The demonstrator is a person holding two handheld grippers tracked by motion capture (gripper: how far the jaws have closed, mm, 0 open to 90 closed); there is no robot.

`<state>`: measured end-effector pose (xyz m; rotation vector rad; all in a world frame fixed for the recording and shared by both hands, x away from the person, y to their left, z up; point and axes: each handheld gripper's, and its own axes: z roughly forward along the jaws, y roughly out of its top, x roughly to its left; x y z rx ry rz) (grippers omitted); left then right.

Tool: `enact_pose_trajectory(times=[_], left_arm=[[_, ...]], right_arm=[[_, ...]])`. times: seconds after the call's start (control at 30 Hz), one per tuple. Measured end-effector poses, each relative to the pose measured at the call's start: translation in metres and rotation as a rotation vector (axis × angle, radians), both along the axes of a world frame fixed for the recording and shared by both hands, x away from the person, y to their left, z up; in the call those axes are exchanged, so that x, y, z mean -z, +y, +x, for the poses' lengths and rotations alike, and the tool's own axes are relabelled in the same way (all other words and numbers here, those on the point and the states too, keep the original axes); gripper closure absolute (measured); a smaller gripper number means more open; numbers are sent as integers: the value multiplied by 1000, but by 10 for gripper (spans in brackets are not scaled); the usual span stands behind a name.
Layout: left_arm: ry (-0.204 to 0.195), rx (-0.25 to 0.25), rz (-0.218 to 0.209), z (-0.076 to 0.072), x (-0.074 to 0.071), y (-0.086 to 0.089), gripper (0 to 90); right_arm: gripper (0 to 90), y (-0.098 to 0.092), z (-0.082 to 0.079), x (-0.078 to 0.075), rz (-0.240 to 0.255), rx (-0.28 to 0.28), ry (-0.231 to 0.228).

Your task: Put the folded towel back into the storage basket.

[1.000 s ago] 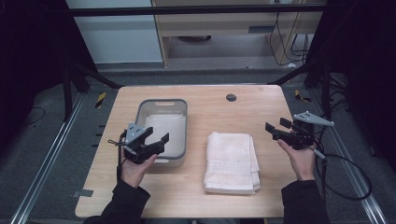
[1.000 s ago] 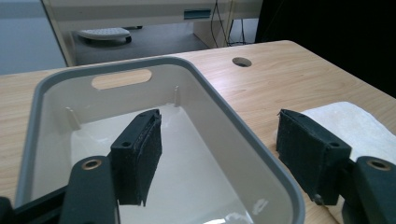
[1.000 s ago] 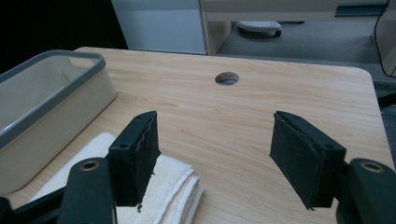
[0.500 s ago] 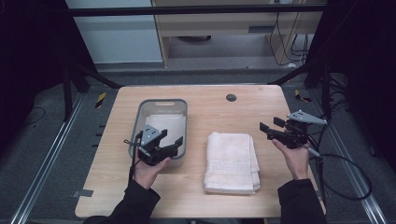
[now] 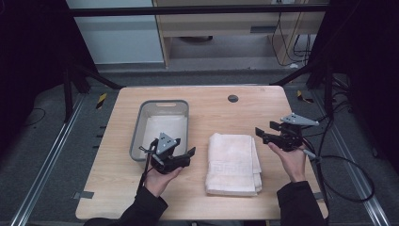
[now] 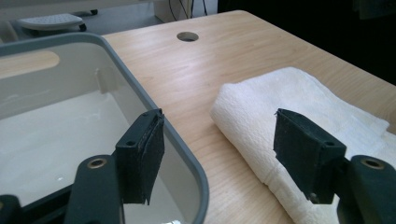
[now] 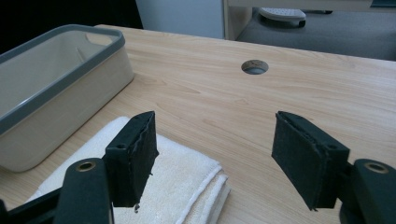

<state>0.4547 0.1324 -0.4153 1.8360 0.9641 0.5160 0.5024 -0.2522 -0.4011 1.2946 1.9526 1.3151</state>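
Observation:
A folded white towel (image 5: 233, 162) lies on the wooden table (image 5: 211, 113), right of a grey-rimmed plastic bin (image 5: 141, 127) that has nothing in it. My left gripper (image 5: 185, 147) hovers open over the bin's near right corner. In the left gripper view its jaws frame the bin rim (image 6: 140, 93) and the towel's edge (image 6: 261, 107), and nothing sits between the left gripper (image 6: 219, 116). My right gripper (image 5: 266, 129) is open just right of the towel and has just opened a little wider. The right gripper view has the right gripper (image 7: 215, 119) above the towel's corner (image 7: 182, 182), apart from it.
A round cable hole (image 5: 233, 98) sits in the table behind the towel. The bin (image 7: 60, 79) stands to the towel's left. Dark frame posts flank the table, and cables trail off its right edge onto the floor.
My left gripper has moved right, from the bin's left side to its near right corner, closer to the towel. The right gripper has shifted slightly left.

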Motion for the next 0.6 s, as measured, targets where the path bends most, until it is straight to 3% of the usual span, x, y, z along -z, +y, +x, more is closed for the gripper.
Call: enact_pose_trajectory(times=[0.33,0.6], left_arm=[[19,48,16,-7,8,-16,340],[32,76,33,-13,13,-24,344]], right_arm=[[300,0,2,10,15,1,27],[293,8,5,22,-12,-18,60]])
